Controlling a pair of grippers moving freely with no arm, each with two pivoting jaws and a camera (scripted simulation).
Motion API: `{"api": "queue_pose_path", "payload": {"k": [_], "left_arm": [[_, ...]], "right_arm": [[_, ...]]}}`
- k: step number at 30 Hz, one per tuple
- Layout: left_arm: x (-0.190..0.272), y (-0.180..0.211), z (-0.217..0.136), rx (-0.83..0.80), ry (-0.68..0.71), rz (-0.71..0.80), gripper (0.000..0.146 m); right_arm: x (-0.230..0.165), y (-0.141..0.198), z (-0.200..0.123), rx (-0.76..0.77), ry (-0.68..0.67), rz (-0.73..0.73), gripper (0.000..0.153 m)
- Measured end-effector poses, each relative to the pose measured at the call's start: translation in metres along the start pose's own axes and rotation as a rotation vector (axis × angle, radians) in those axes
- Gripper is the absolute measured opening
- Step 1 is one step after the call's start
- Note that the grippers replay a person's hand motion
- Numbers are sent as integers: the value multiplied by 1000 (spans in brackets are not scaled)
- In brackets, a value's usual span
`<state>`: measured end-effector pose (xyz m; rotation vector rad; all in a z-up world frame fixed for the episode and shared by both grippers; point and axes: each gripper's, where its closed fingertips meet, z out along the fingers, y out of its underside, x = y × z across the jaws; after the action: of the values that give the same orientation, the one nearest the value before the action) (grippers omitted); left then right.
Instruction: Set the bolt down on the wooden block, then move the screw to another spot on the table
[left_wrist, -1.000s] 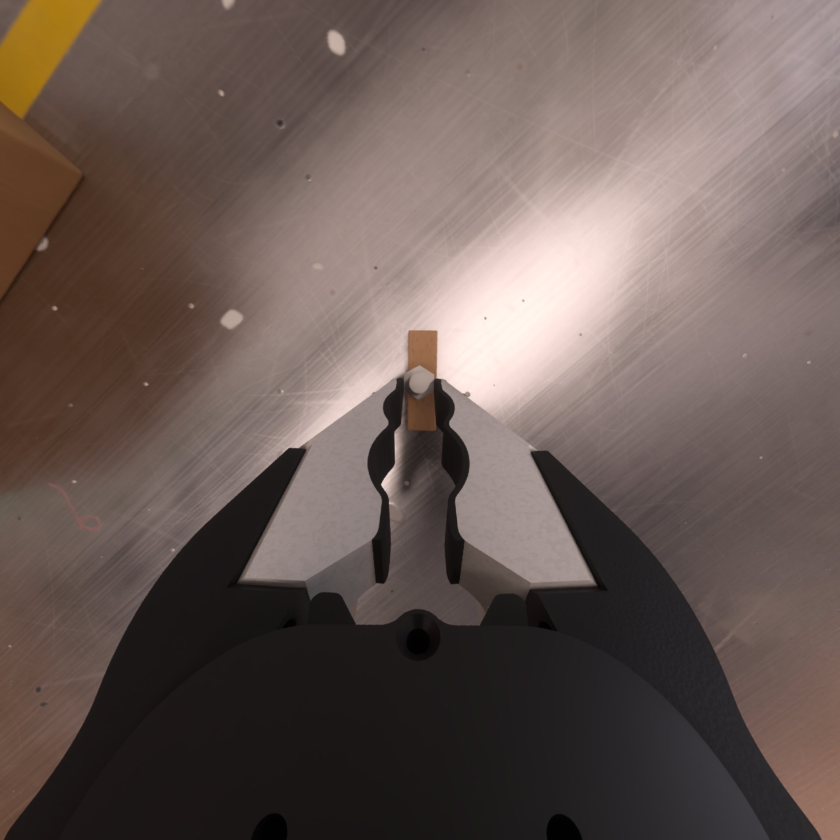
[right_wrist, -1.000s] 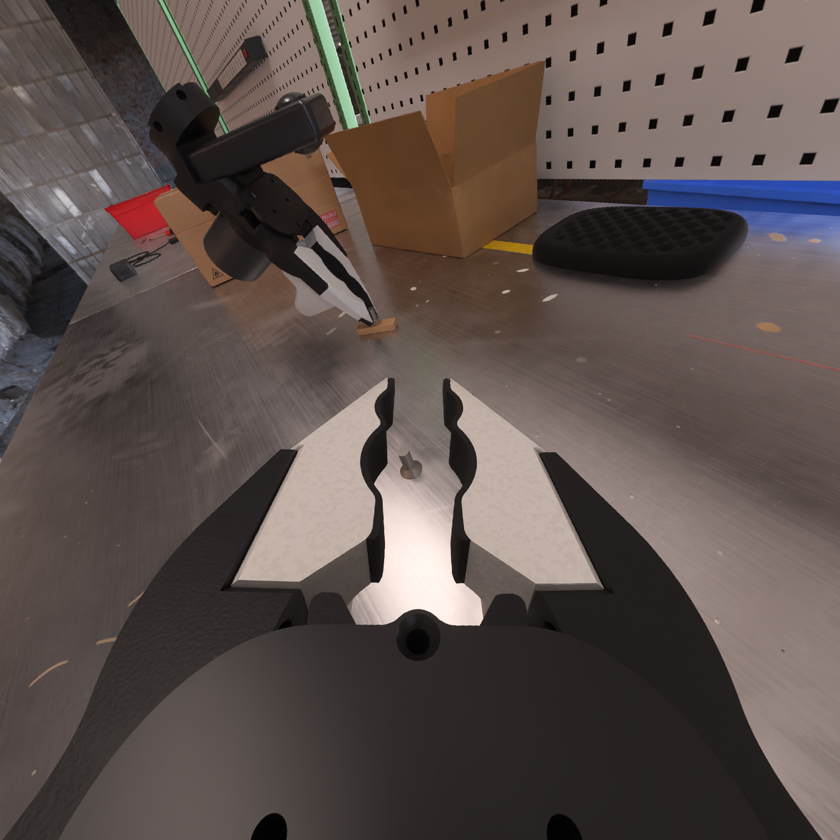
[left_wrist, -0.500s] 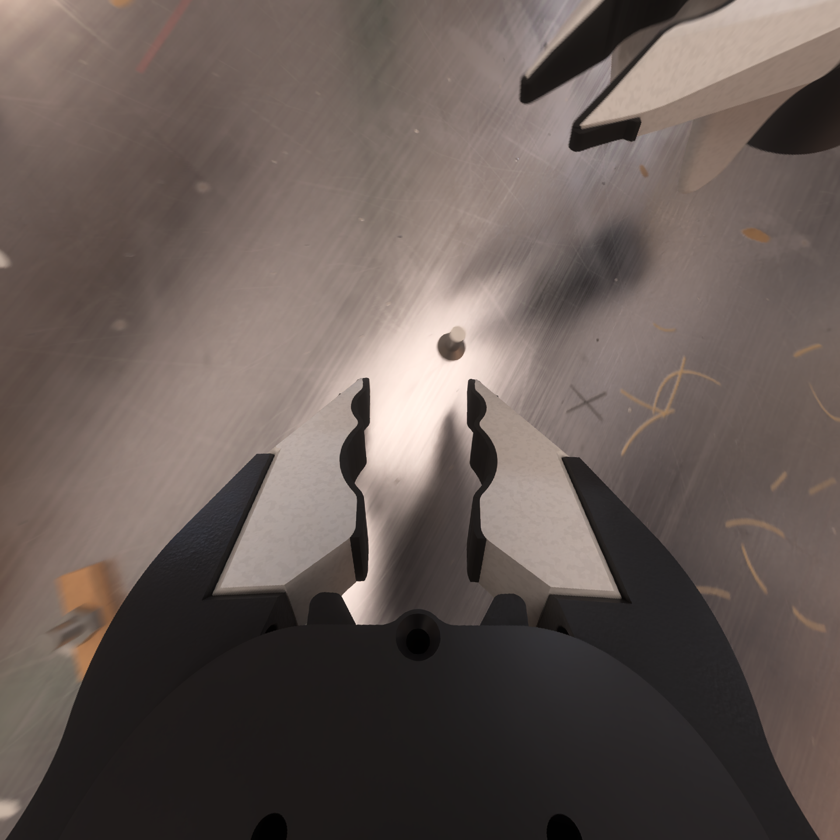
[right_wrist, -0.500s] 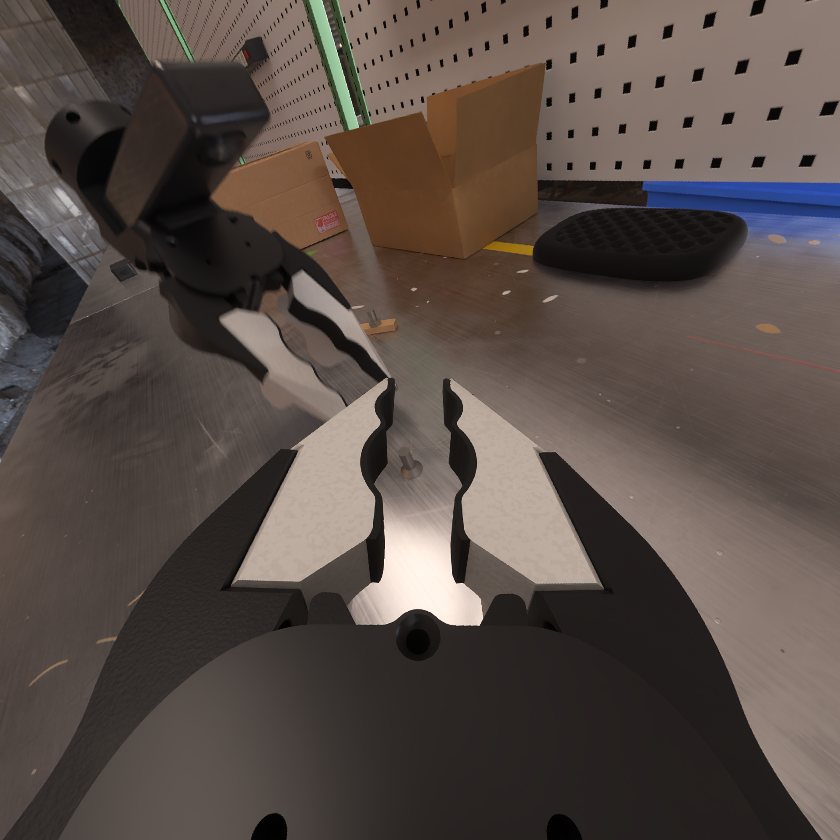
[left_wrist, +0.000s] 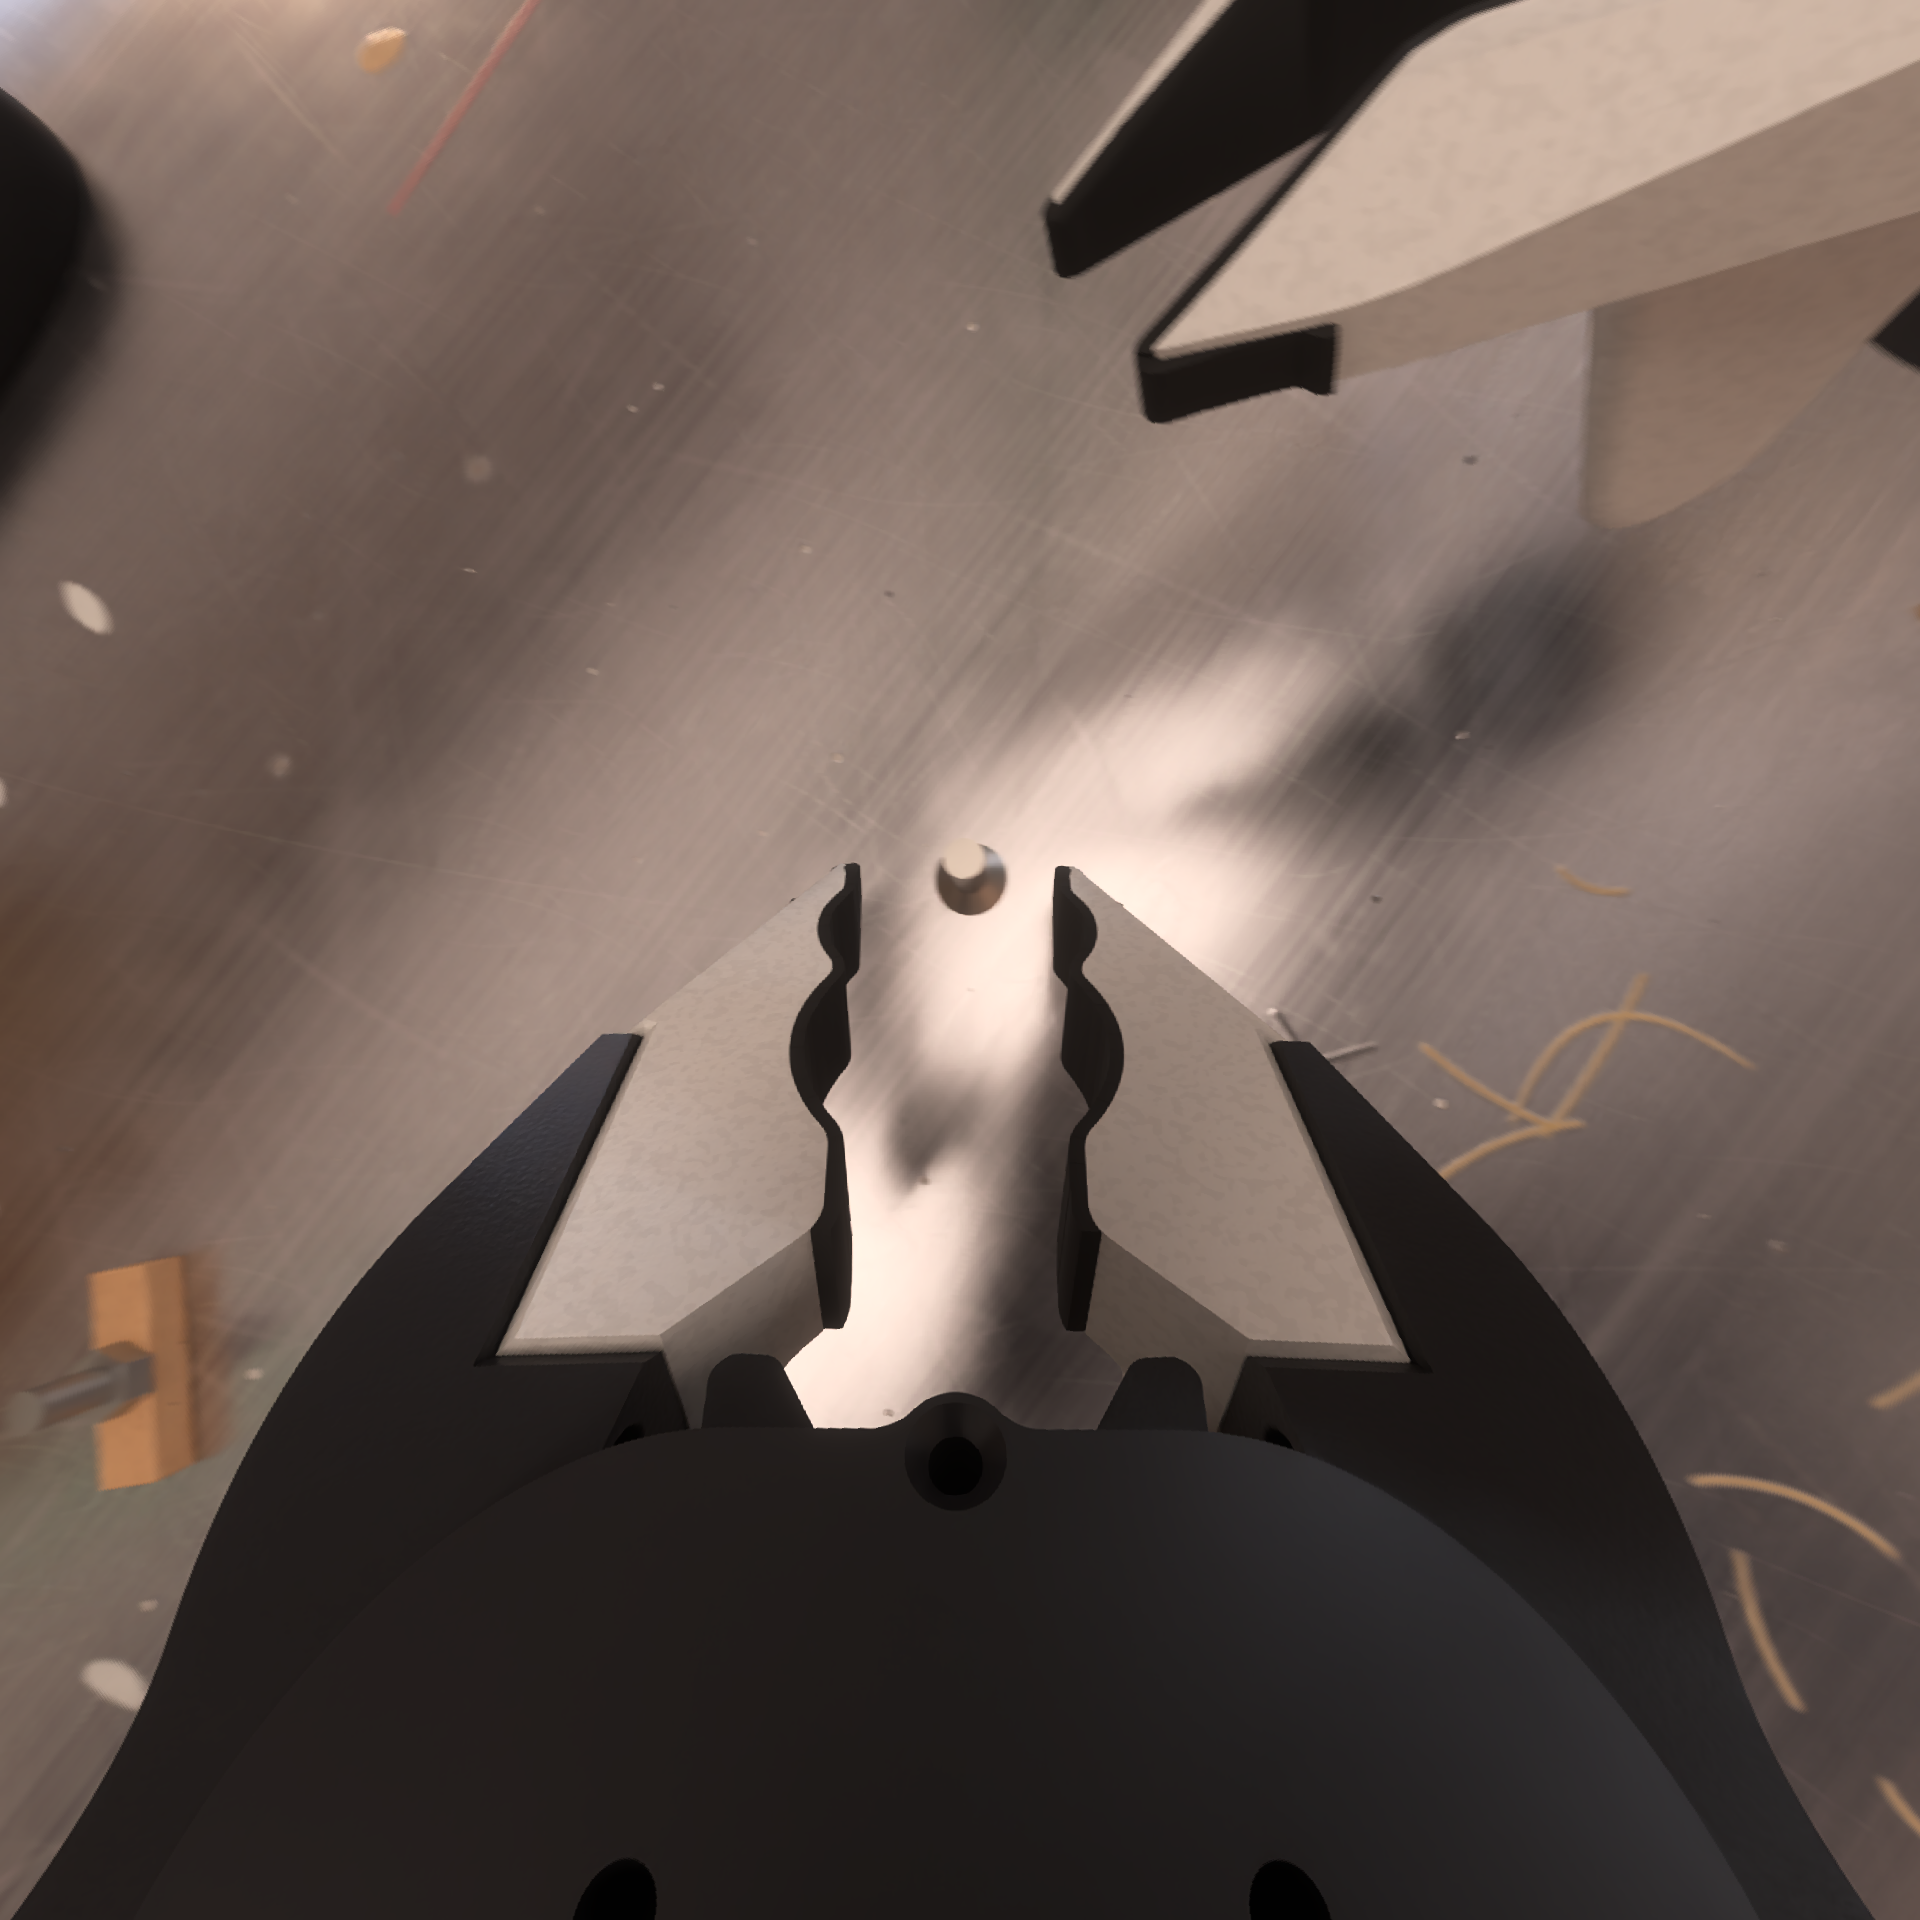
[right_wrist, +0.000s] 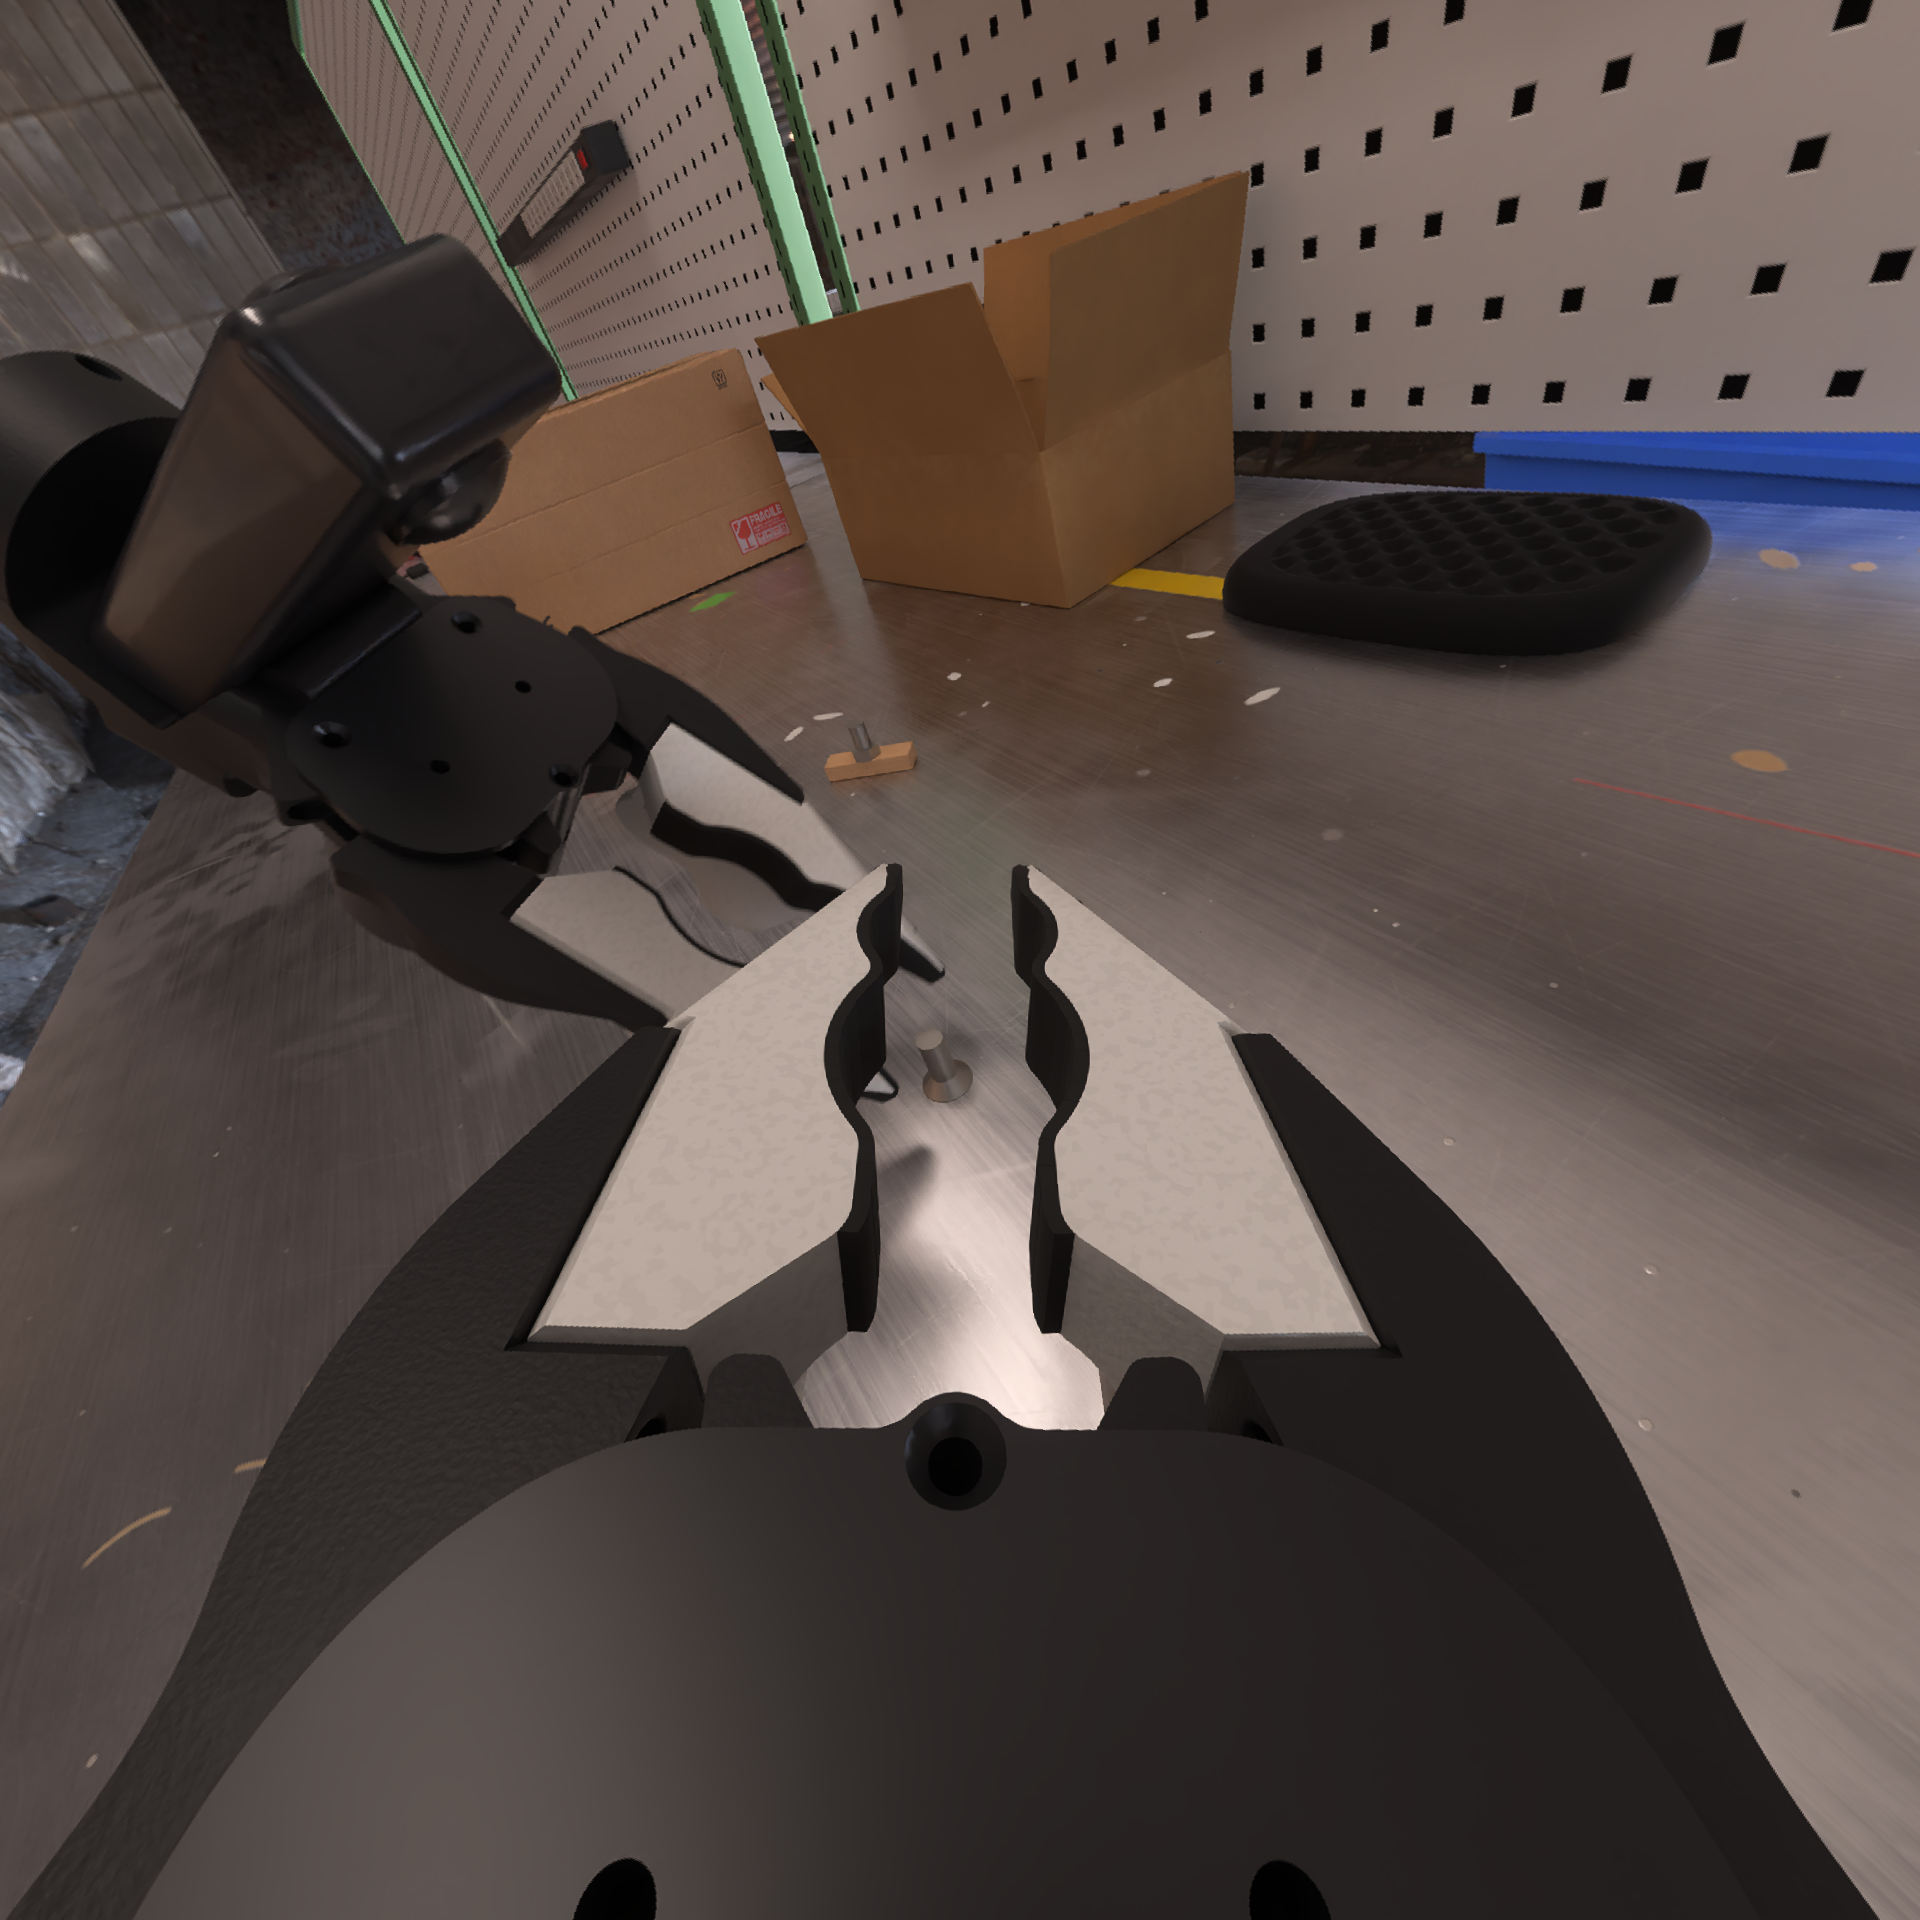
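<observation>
the bolt (right_wrist: 858, 740) stands on the wooden block (right_wrist: 871, 763), well behind the screw (right_wrist: 943, 1066) on the table (right_wrist: 1455, 987).

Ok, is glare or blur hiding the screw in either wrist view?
Left wrist view: the screw sits at the edge of a bright glare patch on the metal table yet reads clearly; the wooden block and bolt at the frame's edge look stretched and soft. Right wrist view: the screw is sharp, with glare only nearer the camera, between the fingers.
</observation>
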<state>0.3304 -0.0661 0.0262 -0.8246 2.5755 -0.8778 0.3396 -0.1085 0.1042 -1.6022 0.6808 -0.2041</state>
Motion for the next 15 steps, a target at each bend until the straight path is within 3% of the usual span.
{"api": "queue_pose_path", "payload": {"k": [8,11,15], "left_arm": [[3,7,16,-39,72,-141,28],[3,5,18,-40,90,-135,11],[-10,17,5,-52,71,-129,8]], "right_arm": [[0,0,0,1,0,-2,21],[0,0,0,1,-2,4,21],[0,0,0,-1,-1,3,21]]}}
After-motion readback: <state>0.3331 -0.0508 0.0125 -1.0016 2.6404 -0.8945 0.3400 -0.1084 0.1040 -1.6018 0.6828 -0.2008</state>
